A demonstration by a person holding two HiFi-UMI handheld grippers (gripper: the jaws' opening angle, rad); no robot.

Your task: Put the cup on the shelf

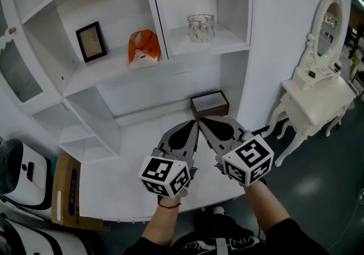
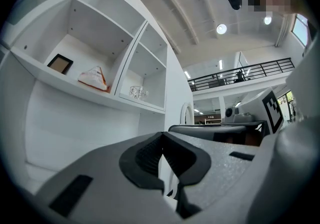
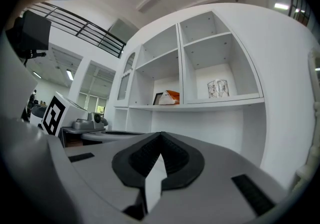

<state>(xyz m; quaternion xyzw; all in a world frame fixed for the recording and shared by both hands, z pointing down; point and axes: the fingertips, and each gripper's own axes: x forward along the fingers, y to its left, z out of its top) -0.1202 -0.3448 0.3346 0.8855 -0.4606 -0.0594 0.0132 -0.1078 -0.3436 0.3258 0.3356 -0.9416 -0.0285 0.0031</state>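
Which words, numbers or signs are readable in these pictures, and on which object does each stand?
No words or numbers are readable.
Cardboard box: blue print on its side, too blurred to read.
Cubes of the left gripper and the right gripper: black-and-white square markers, no letters.

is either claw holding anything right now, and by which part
Nothing is held: left claw and right claw are both shut, empty. The glass cup stands on the shelf.
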